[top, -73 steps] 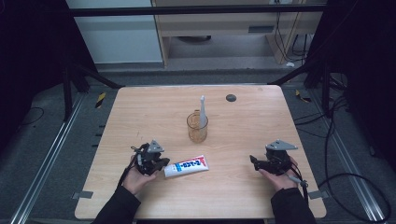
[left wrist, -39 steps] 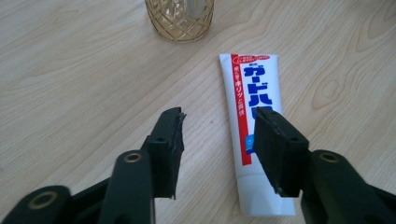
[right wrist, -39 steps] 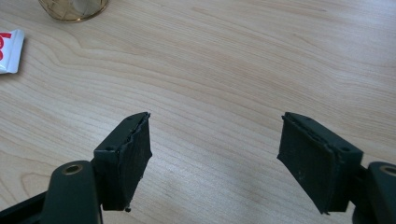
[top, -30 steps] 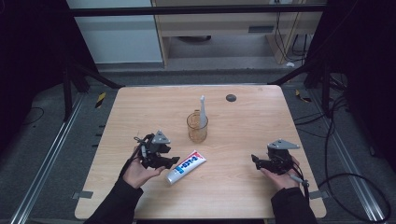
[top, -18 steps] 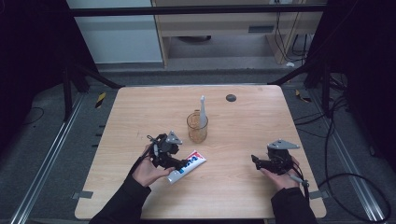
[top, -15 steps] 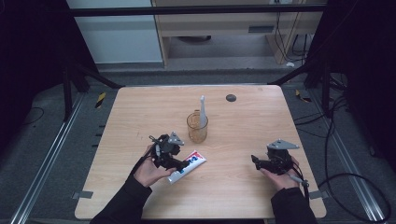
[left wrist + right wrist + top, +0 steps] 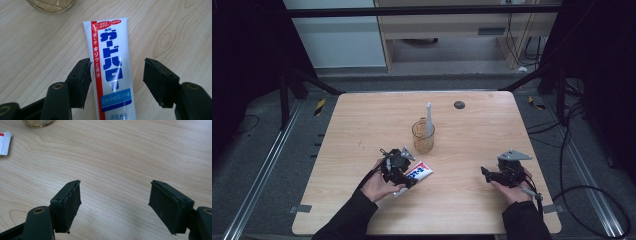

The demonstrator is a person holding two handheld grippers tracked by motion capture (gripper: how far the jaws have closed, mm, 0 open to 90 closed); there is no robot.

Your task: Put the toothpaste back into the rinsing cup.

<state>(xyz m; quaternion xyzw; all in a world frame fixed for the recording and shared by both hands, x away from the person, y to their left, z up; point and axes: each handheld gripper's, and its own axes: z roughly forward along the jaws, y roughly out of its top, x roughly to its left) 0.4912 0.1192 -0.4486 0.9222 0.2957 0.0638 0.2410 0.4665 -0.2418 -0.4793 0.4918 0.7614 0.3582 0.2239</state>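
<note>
Step in hand, by the look of it: lining up for a grasp on the tube [image 7: 111,72], not yet taken. Left tongs [image 7: 116,83] released, spread wide after just opening further, straddling the tube with a pad on either side; left pad just beside the red stripe, perhaps brushing it, right pad apart from the tube with bare wood between. No squeeze visible.

Next move, as a judgement: settle lower, centre the tube in the gap, then clench across its width. Tube flat and soft, so likely to slide or pivot if one pad lands first.

Tube lying flat on the bench [image 7: 472,200], in the high view at about 7 o'clock from the cup [image 7: 423,136], near it, its lower end under the left tongs [image 7: 408,176]. In the left gripper view, tube running 12 to 6 between the jaws, flat end toward the cup [image 7: 50,5] at 11 o'clock.

Right tongs [image 7: 115,202] released too, nothing between them, over bare wood, at 3 o'clock from the tube and well apart; tube's corner [image 7: 4,143] at their far 10 o'clock.
</note>
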